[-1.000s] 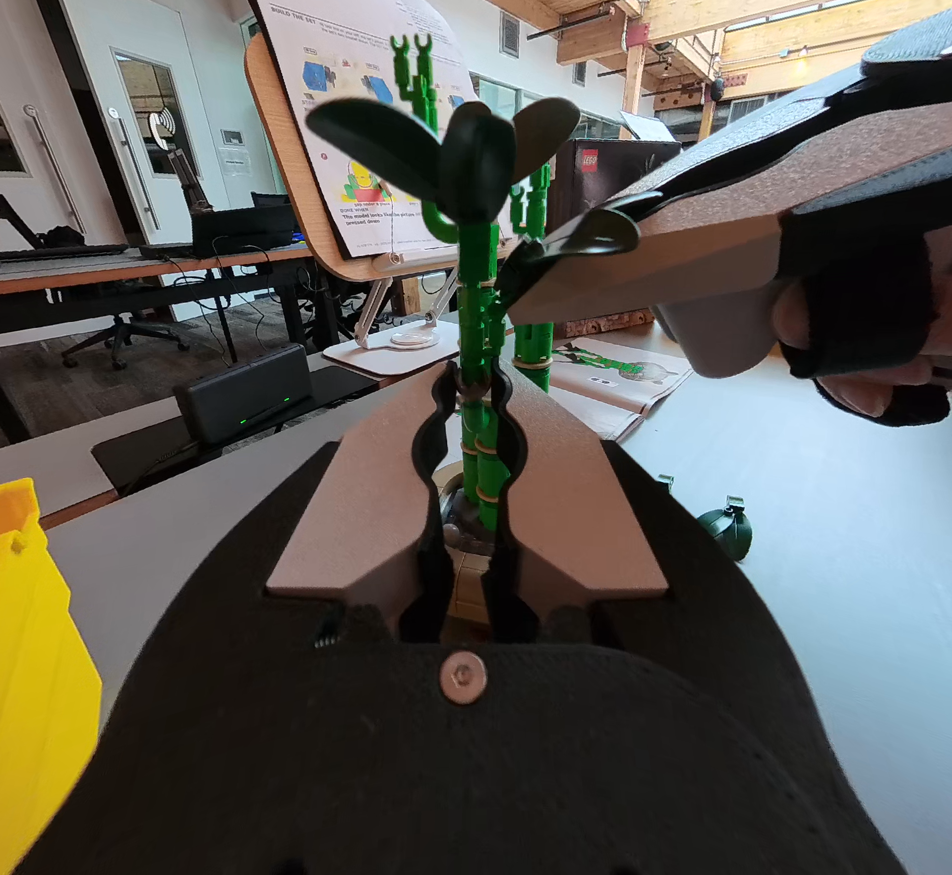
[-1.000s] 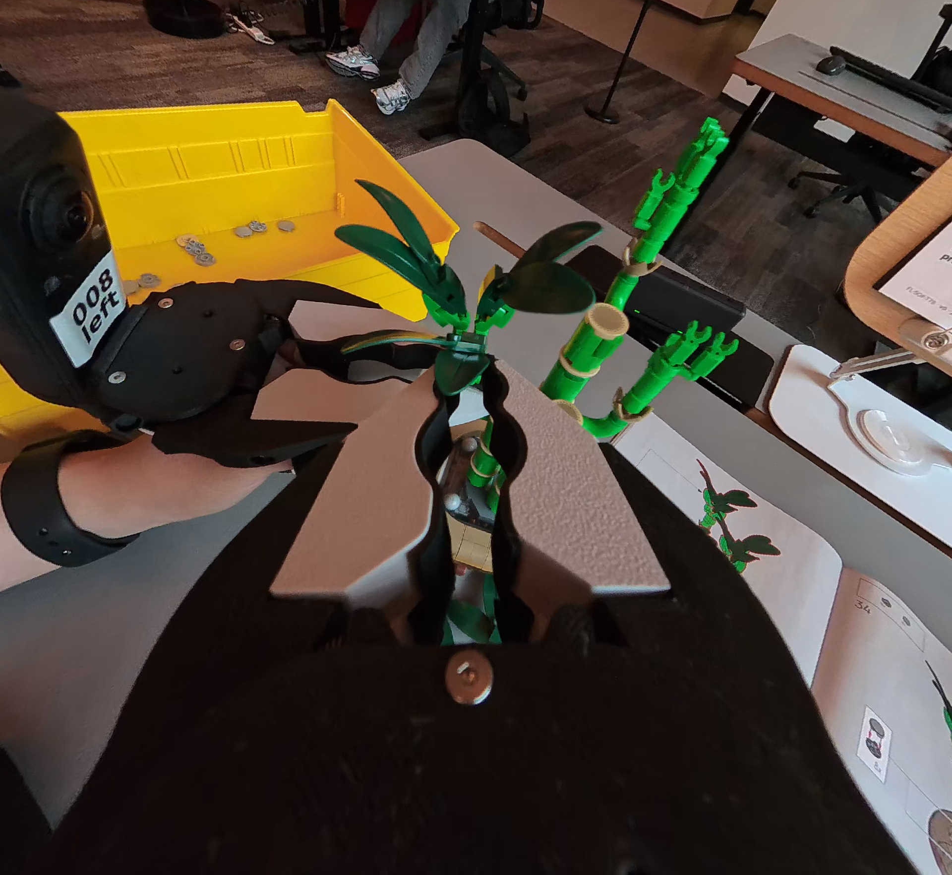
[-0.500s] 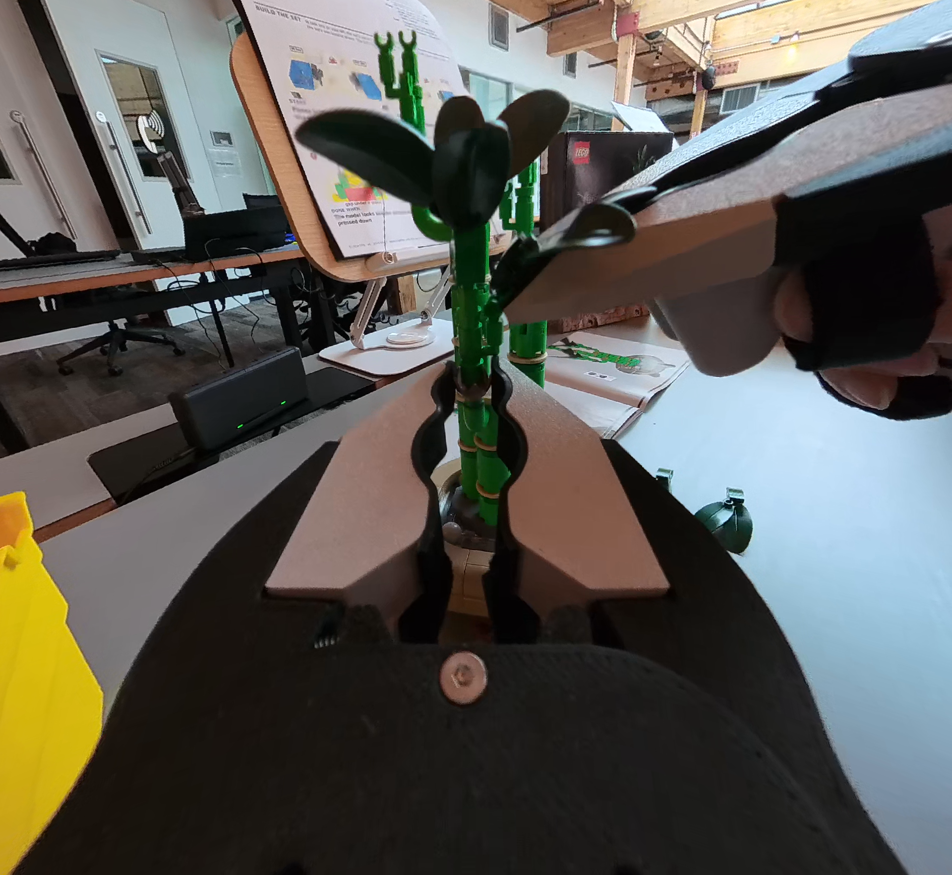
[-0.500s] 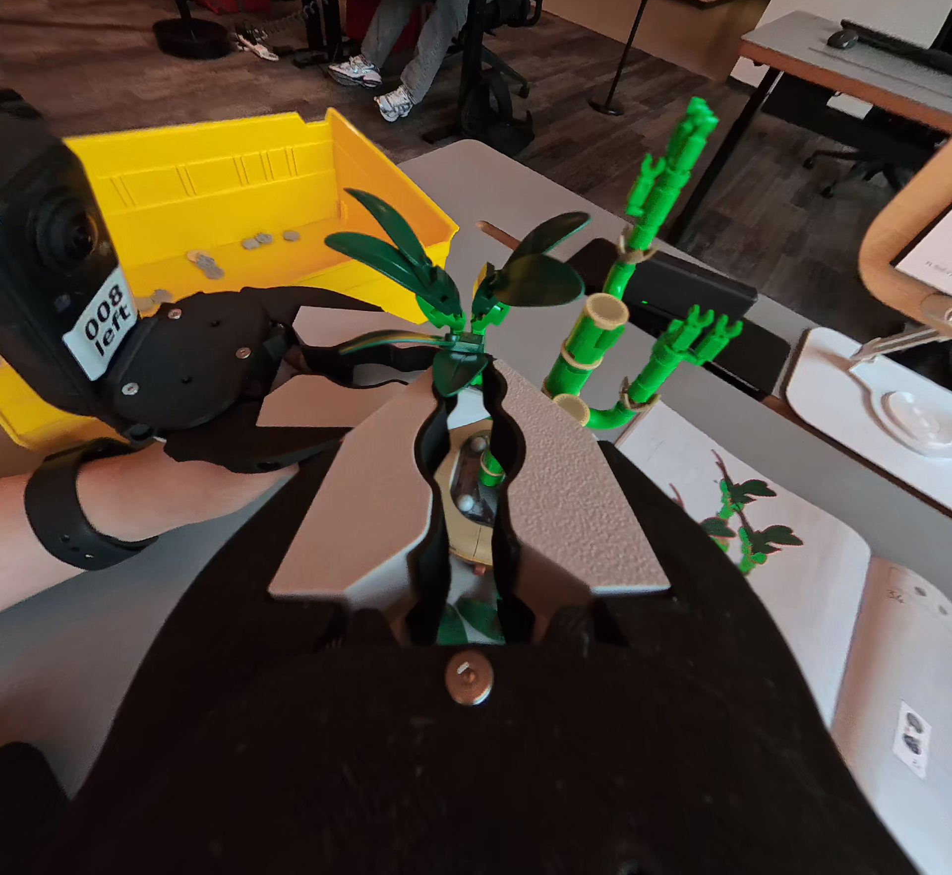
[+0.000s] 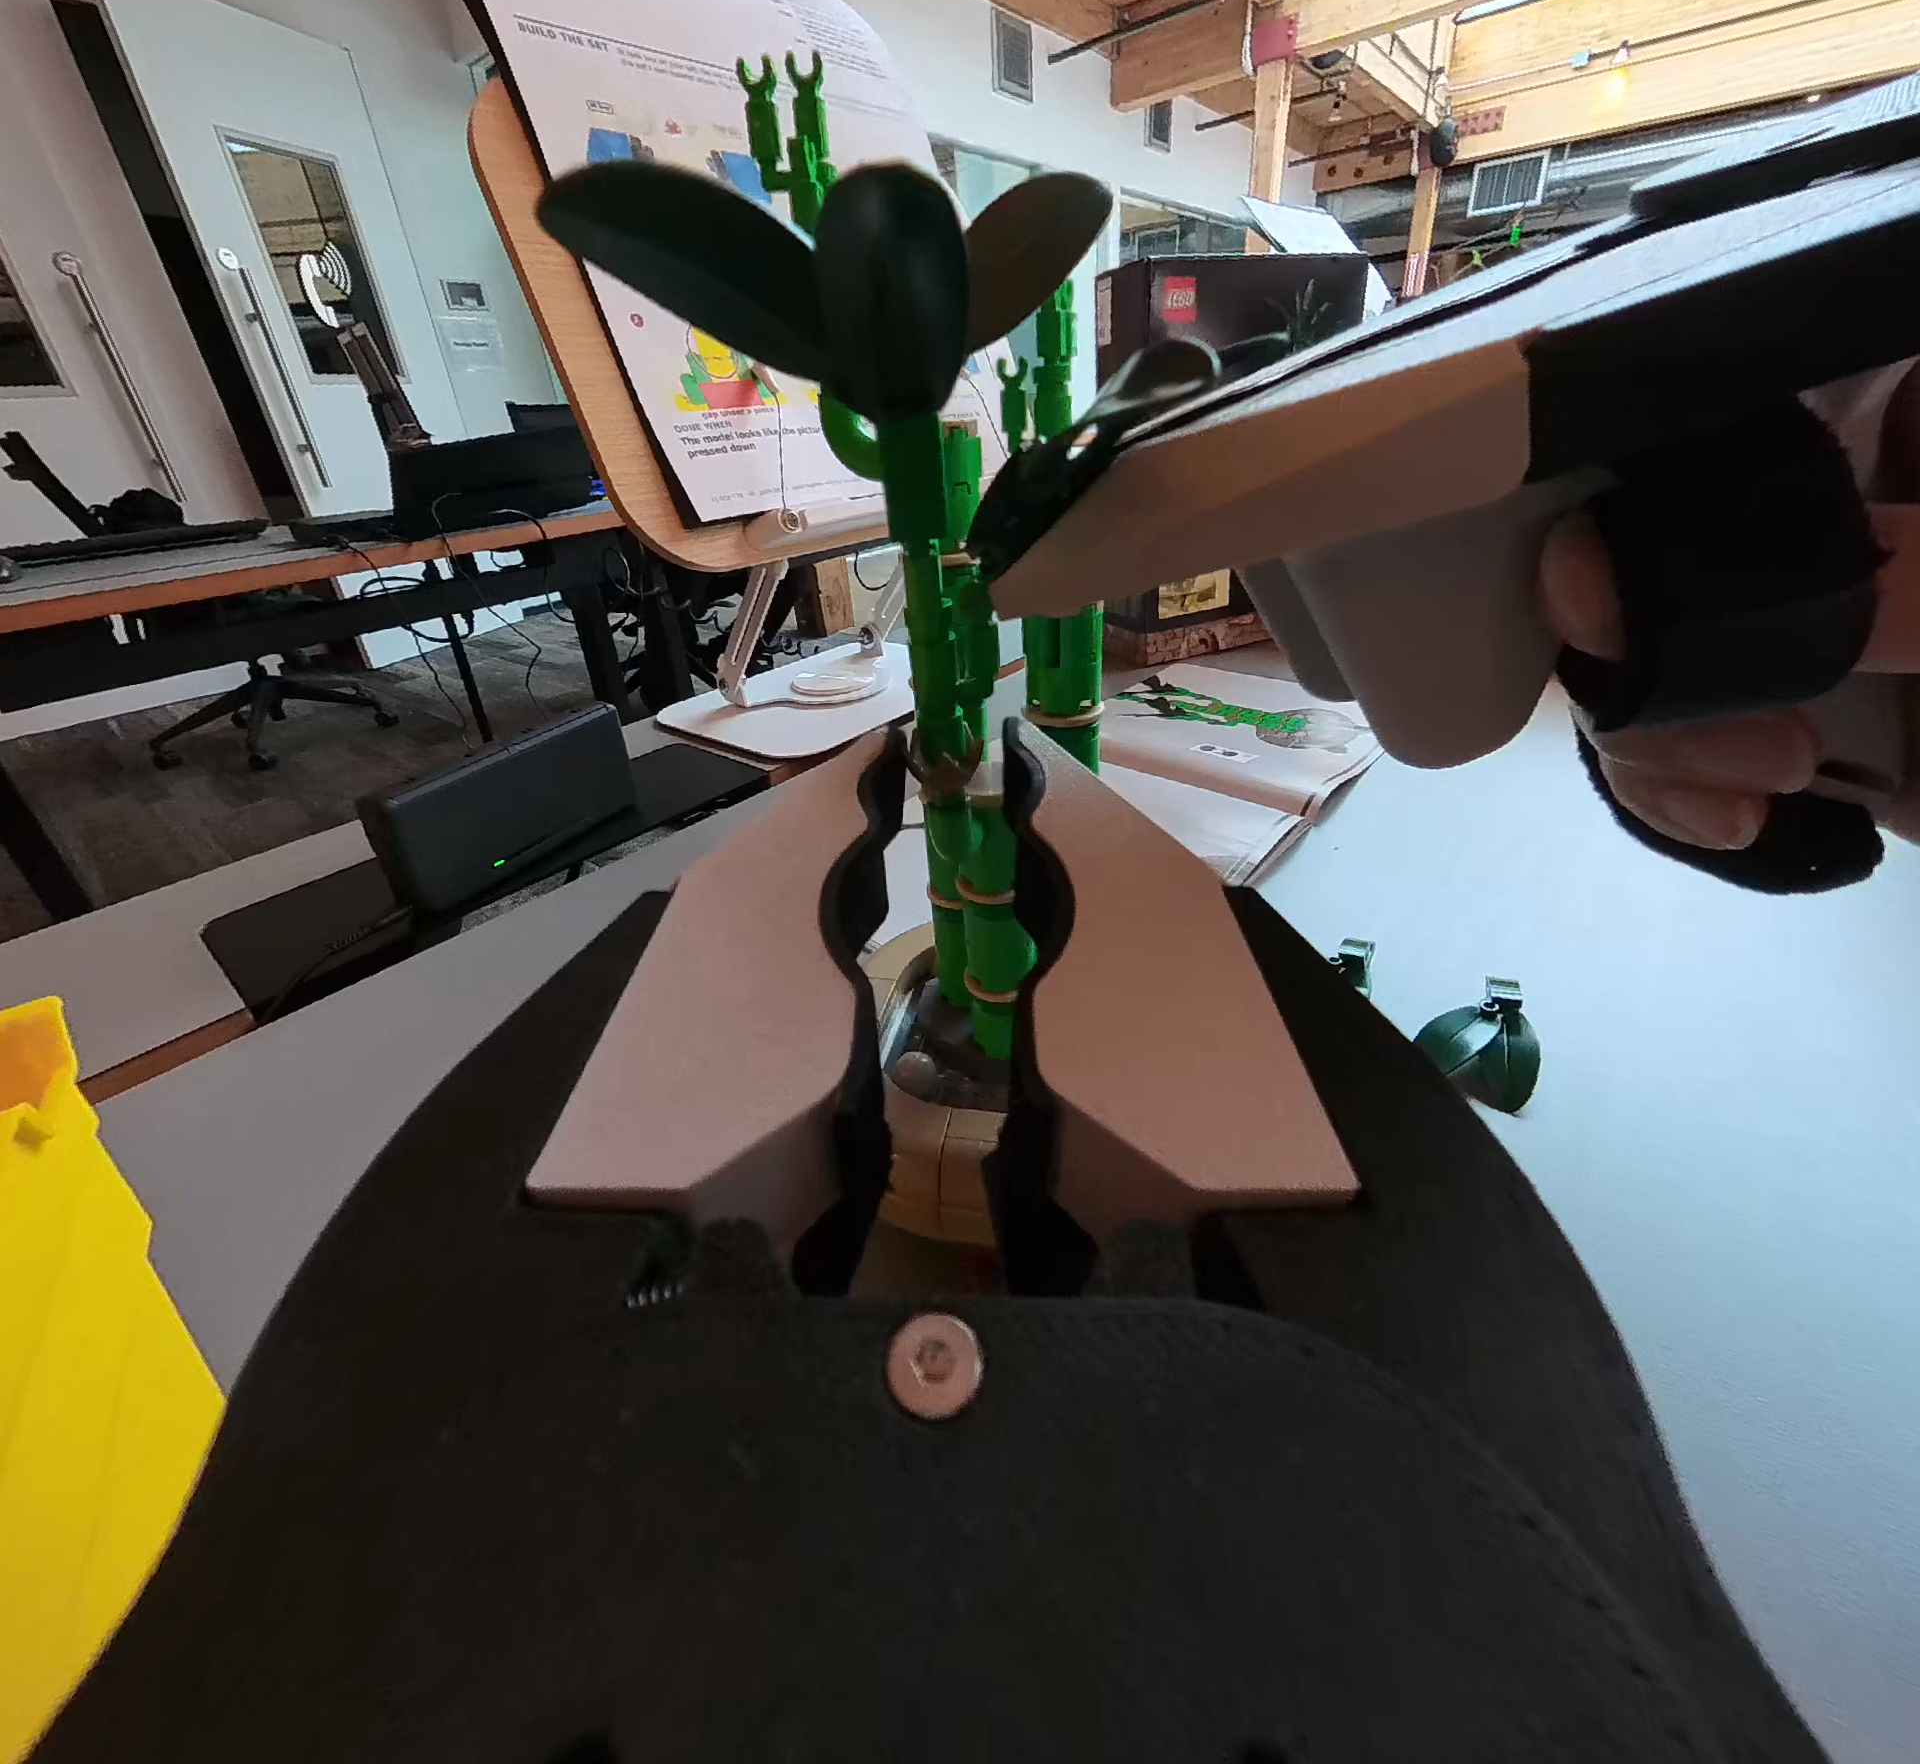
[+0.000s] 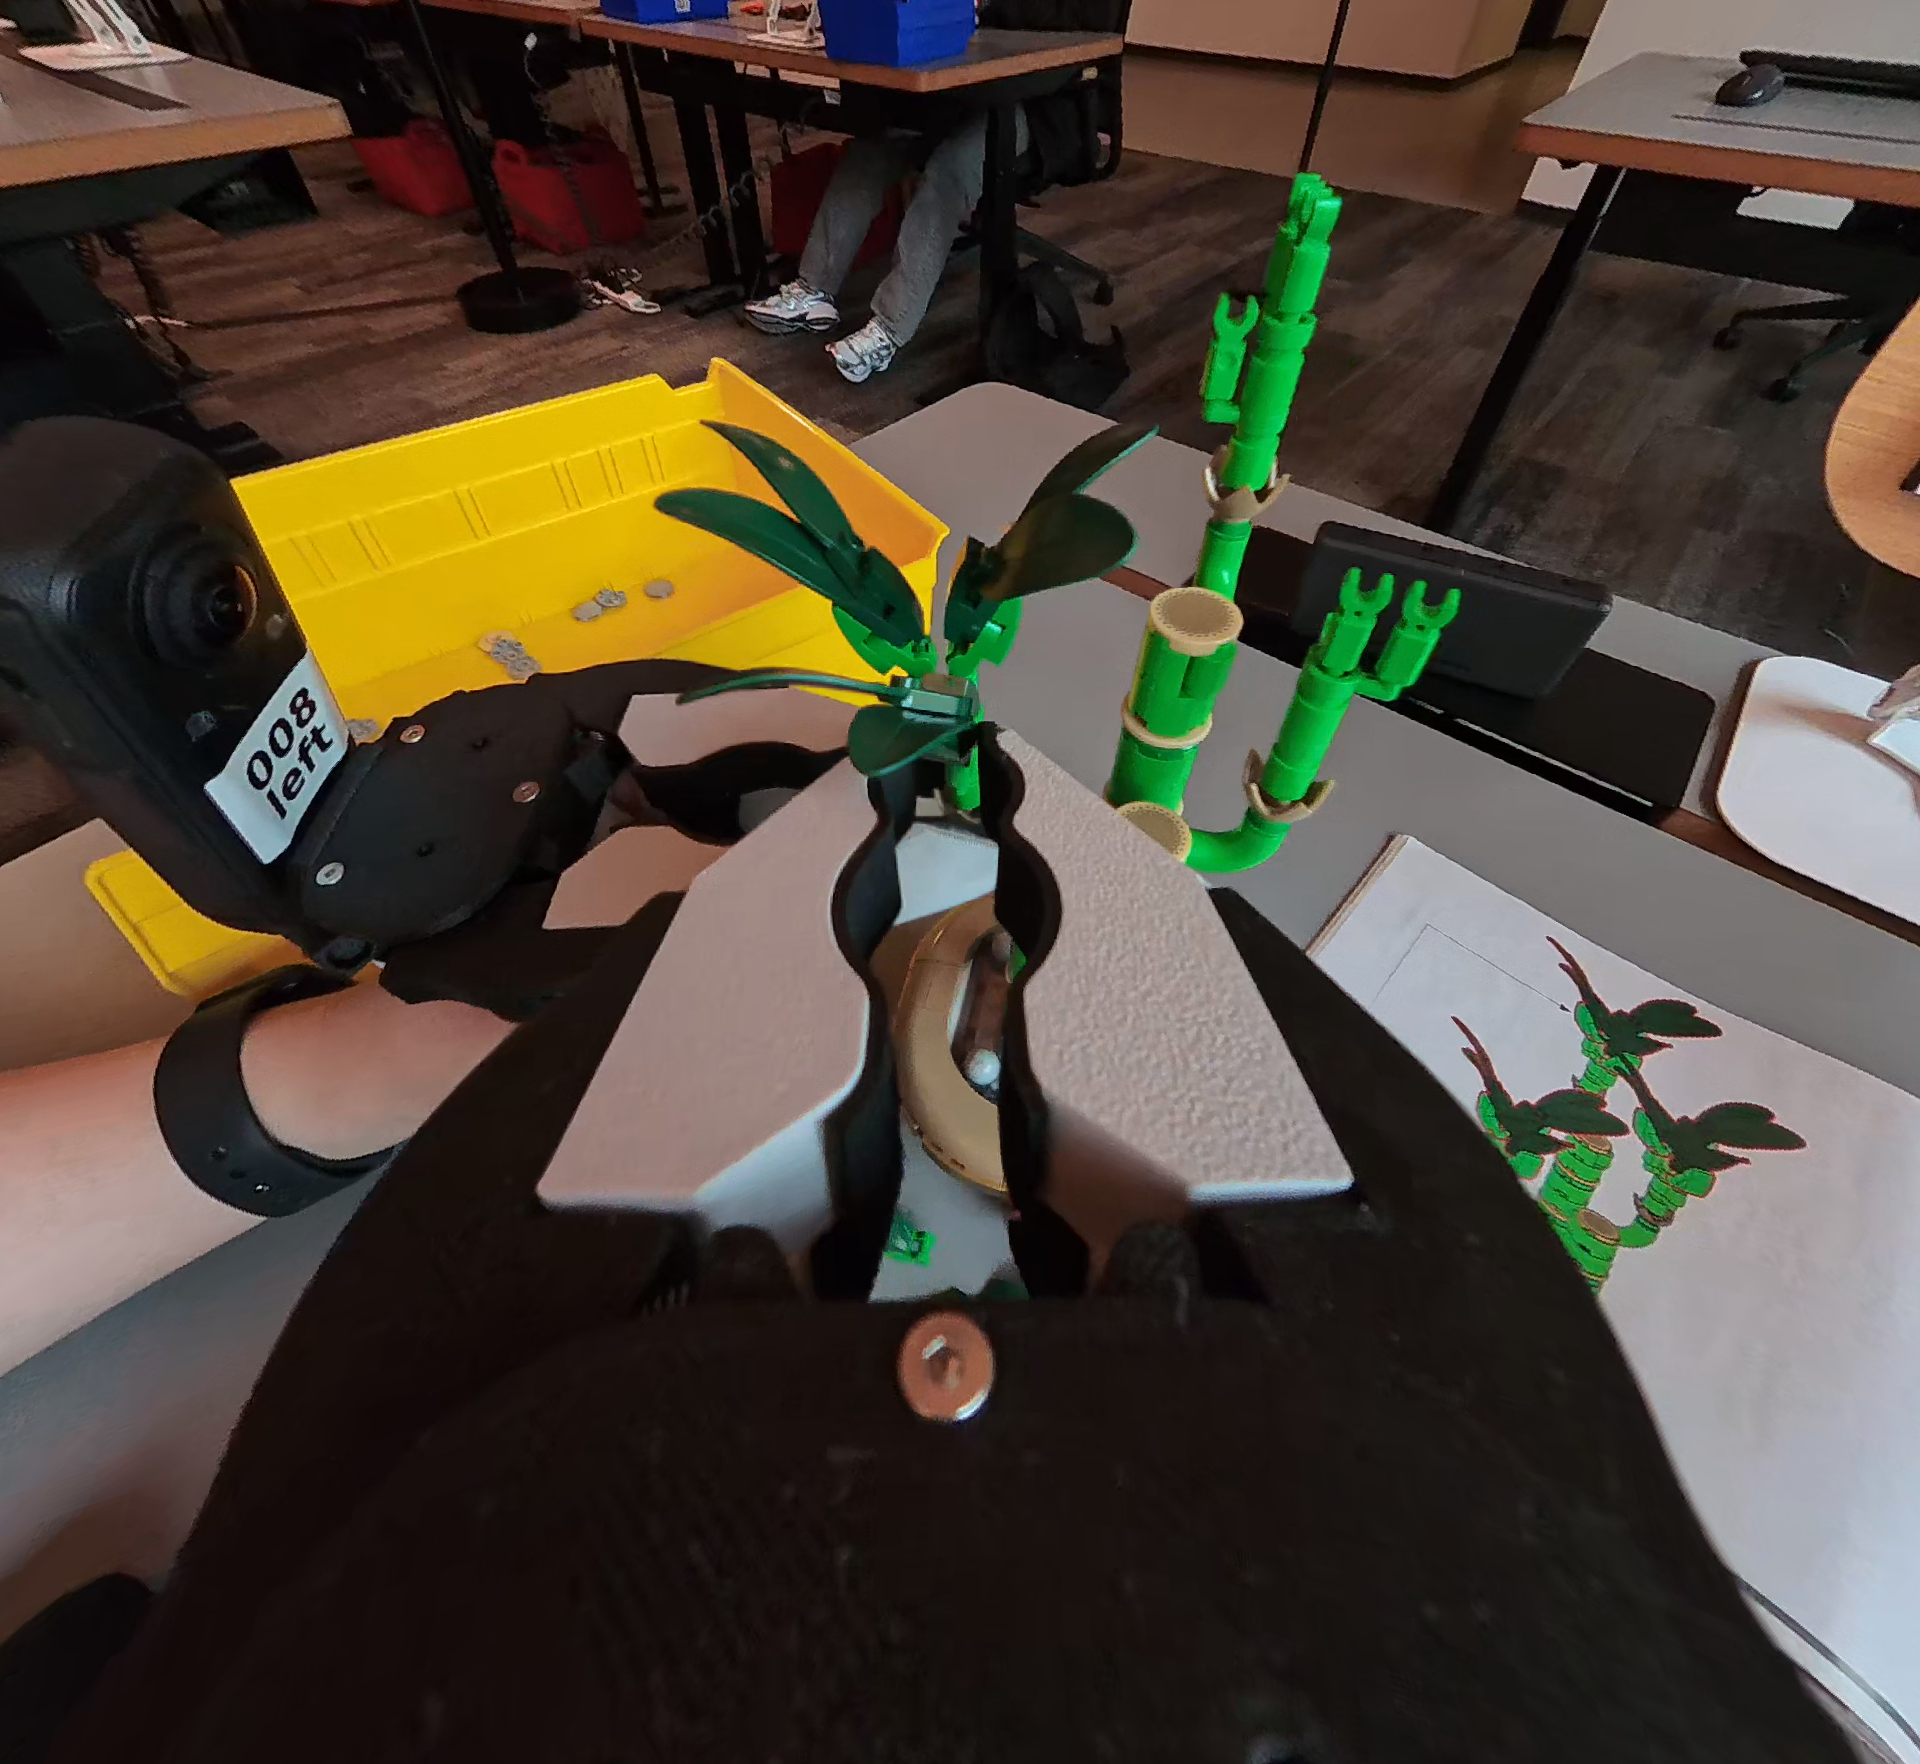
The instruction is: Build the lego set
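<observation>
Right gripper [image 6: 940,779] still pinches leaf piece [image 6: 904,727].

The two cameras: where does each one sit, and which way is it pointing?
Left wrist view: sits on the left gripper, looking along its fingers, shut on the bright green plastic bamboo stalk; the right gripper and a gloved hand enter from the right.
Right wrist view: sits on the right gripper, looking down over the model toward the yellow plastic bin; the left gripper and a wrist show at left.
Shared: the stalk, its dark green leaves, both grippers.
</observation>
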`<action>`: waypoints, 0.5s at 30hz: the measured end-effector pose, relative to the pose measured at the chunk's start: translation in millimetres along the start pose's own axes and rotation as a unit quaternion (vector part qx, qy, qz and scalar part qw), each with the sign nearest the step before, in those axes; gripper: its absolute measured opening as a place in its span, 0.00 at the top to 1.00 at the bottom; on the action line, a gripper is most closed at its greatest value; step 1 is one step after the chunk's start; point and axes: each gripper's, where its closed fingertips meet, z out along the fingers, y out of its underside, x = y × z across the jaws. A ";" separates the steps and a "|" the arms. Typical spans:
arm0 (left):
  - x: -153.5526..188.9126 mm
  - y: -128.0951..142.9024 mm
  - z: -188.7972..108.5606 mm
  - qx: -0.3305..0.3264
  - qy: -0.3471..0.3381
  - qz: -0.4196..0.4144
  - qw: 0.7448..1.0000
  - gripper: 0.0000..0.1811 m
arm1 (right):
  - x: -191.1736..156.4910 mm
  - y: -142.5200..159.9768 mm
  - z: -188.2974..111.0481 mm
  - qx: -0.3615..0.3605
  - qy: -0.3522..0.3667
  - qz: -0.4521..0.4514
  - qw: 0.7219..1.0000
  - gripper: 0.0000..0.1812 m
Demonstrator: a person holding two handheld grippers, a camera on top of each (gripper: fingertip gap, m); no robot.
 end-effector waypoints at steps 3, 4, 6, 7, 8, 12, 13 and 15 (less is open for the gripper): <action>0.0 1.8 0.3 -0.004 0.000 0.001 1.000 0.90 | 0.4 1.1 1.3 0.001 -0.005 0.008 1.000 0.93; 0.0 2.2 0.4 -0.005 0.000 0.002 1.000 0.90 | 0.7 1.8 2.0 -0.001 -0.005 0.010 1.000 0.92; -0.1 2.5 0.5 -0.005 -0.001 0.001 1.000 0.90 | 1.5 3.4 3.2 -0.003 -0.002 0.009 1.000 0.90; 0.0 2.7 0.7 -0.006 0.000 0.000 1.000 0.90 | 1.5 3.9 3.6 -0.004 -0.001 0.007 1.000 0.90; 0.3 3.1 0.8 -0.006 0.000 0.001 1.000 0.90 | 1.2 3.7 3.7 -0.003 -0.001 0.007 1.000 0.90; 0.4 3.6 0.8 -0.008 0.000 0.000 1.000 0.89 | 1.4 3.8 3.8 -0.003 0.000 0.005 1.000 0.89; 0.8 4.1 0.9 -0.010 0.001 0.000 1.000 0.89 | 1.7 4.5 3.7 -0.004 0.001 0.004 1.000 0.88; 1.7 6.1 1.0 -0.014 0.003 -0.002 1.000 0.87 | 1.4 6.0 3.3 -0.005 0.000 0.005 1.000 0.87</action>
